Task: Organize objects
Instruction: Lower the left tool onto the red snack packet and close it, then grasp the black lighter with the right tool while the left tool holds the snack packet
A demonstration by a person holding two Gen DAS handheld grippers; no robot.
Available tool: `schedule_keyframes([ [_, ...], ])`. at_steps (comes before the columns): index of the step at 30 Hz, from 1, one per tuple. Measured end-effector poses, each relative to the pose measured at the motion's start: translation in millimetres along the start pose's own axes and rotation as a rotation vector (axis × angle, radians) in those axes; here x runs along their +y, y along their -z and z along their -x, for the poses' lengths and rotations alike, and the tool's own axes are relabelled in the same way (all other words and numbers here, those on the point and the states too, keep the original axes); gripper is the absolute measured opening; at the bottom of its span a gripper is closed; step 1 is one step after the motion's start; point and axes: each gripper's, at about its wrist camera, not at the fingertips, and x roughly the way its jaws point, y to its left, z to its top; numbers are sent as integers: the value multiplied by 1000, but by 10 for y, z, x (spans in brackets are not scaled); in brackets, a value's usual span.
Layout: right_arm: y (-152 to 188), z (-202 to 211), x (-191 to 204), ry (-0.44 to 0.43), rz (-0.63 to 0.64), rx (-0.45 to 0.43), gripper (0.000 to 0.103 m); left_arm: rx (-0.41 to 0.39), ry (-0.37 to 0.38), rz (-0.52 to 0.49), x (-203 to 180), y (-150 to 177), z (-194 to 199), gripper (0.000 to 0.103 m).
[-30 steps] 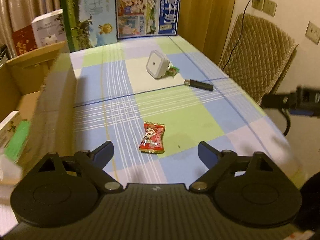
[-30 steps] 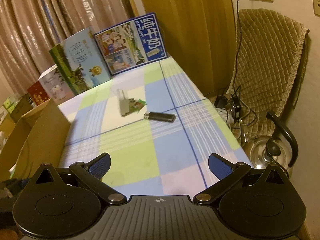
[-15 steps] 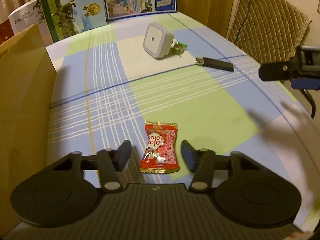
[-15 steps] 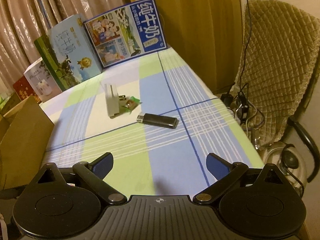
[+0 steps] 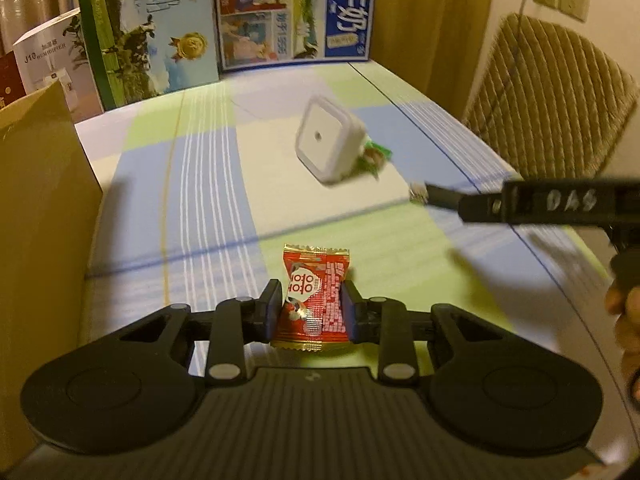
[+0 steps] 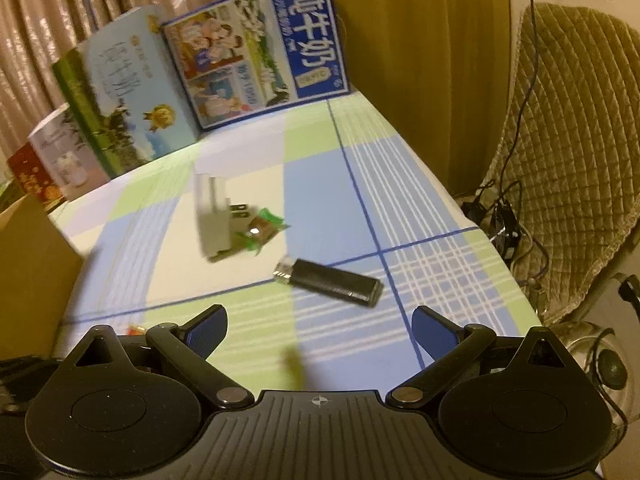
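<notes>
A red candy packet [image 5: 314, 296] lies on the checked tablecloth [image 5: 208, 208], and my left gripper [image 5: 308, 312] is shut on its sides. Farther back stands a white square plug-in device [image 5: 330, 142] with a green-wrapped sweet [image 5: 374, 158] against it. In the right wrist view the same white device [image 6: 212, 216] and green sweet [image 6: 262, 232] sit beyond a black USB stick [image 6: 330, 282]. My right gripper [image 6: 318, 328] hangs open just short of that stick, nothing between its fingers. Its dark finger [image 5: 560, 202] crosses the right of the left wrist view.
A cardboard box [image 5: 36, 216] stands at the left table edge. Printed cartons [image 5: 296, 12] and a green carton [image 5: 148, 36] line the far end. A quilted chair [image 6: 568, 140] with cables and a kettle [image 6: 600, 360] is off the right edge. A hand [image 5: 628, 332] shows at far right.
My left gripper moved forward and down over the red candy packet and shut on it. My right gripper came forward and lower toward the black USB stick, still open.
</notes>
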Motion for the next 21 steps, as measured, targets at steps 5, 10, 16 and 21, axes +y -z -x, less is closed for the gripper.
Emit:
schedule_keyframes([
  [5, -55, -217, -35, 0, -22, -4, 92, -8, -2, 41, 74, -66, -101, 26],
  [10, -80, -392, -37, 1, -29, -9, 88, 5, 12, 80, 103, -35, -193, 26],
  [16, -104, -501, 23, -7, -24, -49, 88, -4, 18, 103, 149, -17, -224, 26],
  [21, -67, -579, 186, 62, 51, -61, 88, -16, 23, 135, 189, -13, -226, 26],
])
